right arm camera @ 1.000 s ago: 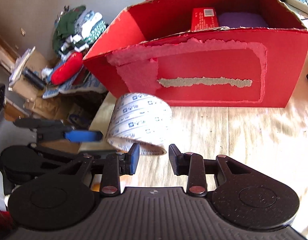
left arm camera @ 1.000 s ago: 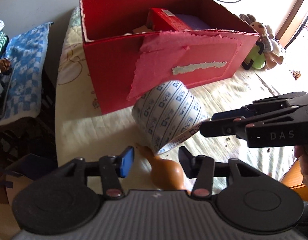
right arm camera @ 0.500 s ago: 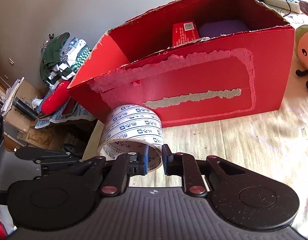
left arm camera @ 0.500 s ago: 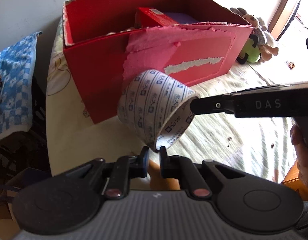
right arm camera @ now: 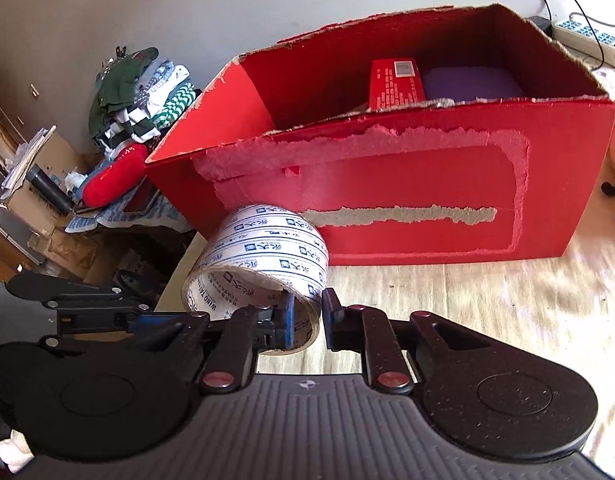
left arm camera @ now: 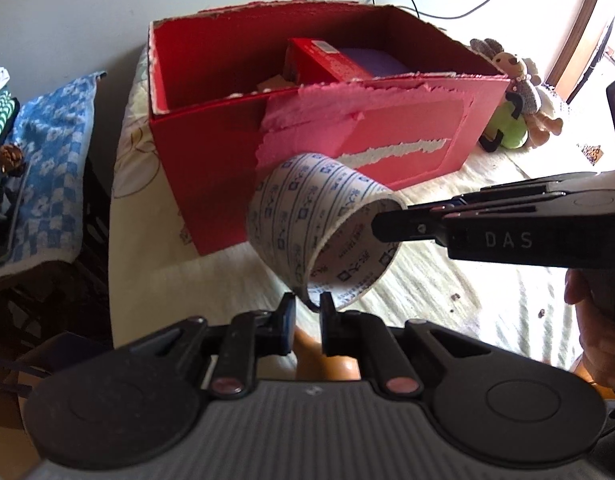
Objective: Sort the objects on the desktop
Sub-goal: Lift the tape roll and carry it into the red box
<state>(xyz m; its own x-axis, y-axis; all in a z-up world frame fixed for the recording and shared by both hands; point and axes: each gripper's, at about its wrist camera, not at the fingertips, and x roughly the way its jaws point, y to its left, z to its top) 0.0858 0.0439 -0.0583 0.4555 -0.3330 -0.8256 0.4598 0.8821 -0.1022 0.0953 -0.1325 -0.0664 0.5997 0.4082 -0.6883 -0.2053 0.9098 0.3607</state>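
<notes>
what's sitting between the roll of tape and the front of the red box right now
Nothing that shows. In the right wrist view the tape roll, pinched by both tools, overlaps the red box; right of it only bare cloth lies before the box.

Table (left arm camera: 427, 288) draped in pale yellowish quilted cloth (right arm camera: 447, 300). Large red cardboard box (right arm camera: 387, 200), front skin torn, sits directly on it, open top. Off the box's far corner, plush toys (left arm camera: 515, 108) lie on the cloth. White power strip (right arm camera: 587, 38) behind the box, near the wall.
</notes>
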